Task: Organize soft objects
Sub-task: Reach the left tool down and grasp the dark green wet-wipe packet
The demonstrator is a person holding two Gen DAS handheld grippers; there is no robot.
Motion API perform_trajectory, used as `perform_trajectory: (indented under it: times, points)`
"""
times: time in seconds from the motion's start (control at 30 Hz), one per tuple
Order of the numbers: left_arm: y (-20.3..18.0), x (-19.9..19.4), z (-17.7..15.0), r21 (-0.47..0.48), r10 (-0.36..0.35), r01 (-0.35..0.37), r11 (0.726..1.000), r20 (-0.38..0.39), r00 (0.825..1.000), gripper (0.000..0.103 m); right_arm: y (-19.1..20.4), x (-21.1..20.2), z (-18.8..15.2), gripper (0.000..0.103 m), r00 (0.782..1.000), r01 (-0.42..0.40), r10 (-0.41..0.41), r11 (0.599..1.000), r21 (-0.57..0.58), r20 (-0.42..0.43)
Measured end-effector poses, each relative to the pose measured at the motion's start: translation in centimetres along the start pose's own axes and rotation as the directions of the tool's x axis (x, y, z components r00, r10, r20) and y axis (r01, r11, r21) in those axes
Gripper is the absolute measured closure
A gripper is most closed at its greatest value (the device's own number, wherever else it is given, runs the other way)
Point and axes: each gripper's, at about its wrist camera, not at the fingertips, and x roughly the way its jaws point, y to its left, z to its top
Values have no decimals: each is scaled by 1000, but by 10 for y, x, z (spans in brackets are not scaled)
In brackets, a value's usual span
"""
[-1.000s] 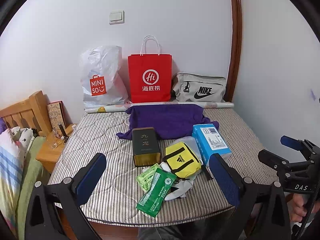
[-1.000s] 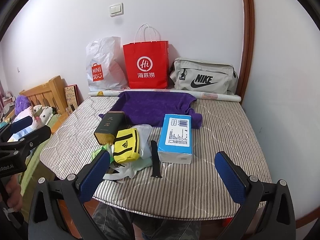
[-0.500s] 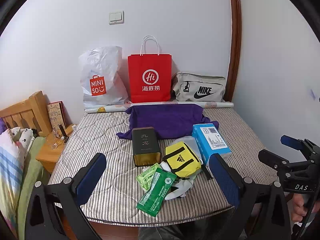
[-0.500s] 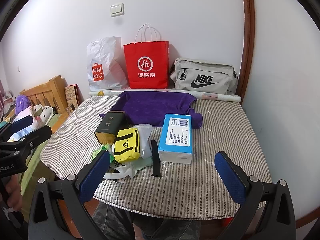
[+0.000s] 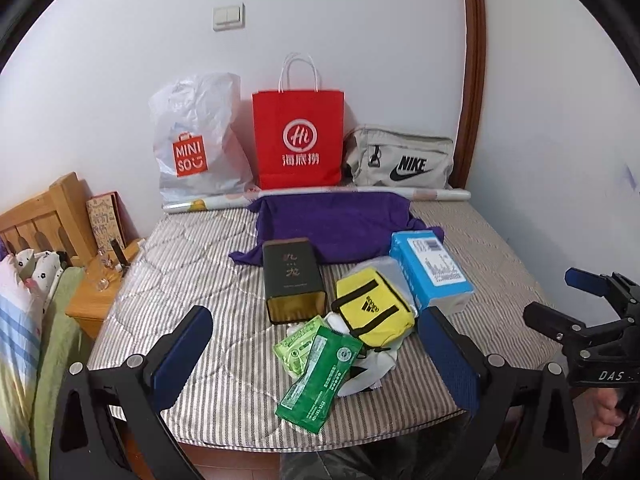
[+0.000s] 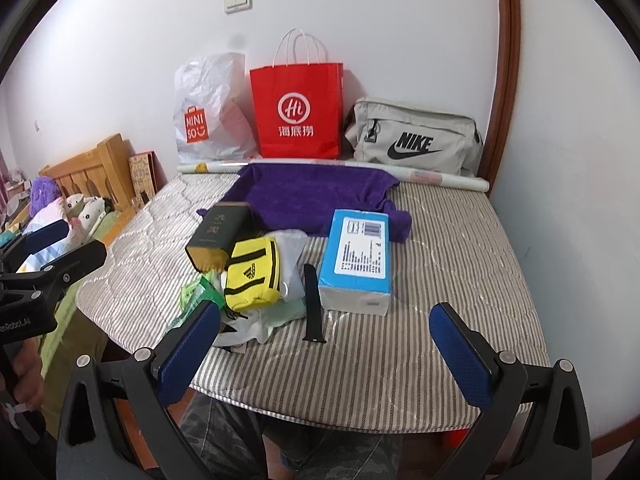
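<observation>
Both grippers are hovering off the near edge of the striped mattress, touching nothing. The left gripper is holding its blue pads spread wide and empty; the right gripper is doing the same.

The soft goods are lying in a crowded cluster toward the near edge, left of centre. A yellow pouch is resting on a clear plastic bag and a crumpled white plastic bag. Two green sachets are overlapping just beside the pouch, at the near-left side of the cluster. A purple cloth is lying spread toward the far edge.

Hard items are hemming the cluster in. A dark tin is lying on its side, touching the cloth's near hem and standing just beside the pouch. A blue box is flanking the pouch on the right, with a black watch strap lying between the two.

Along the far edge, a white Miniso bag, a red paper bag and a grey Nike bag are standing against the wall, behind a paper roll.

Open mattress is showing on the right half and at the left edge. A wooden bedside stand is sitting beyond the left edge.
</observation>
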Motion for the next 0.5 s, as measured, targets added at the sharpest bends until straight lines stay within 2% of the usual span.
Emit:
perform_trajectory:
  times: [0.17, 0.37, 0.5]
  points:
    - [7, 27, -10, 5, -28, 28, 1000, -56, 998, 0, -1, 17, -4, 0, 999, -4, 4, 1000, 4, -40]
    - [10, 61, -25, -3, -27, 27, 1000, -120, 992, 0, -14, 46, -12, 0, 992, -39, 47, 996, 74, -113]
    - [14, 83, -36, -16, -62, 61, 998, -176, 982, 0, -17, 60, -17, 0, 991, -28, 35, 998, 59, -127]
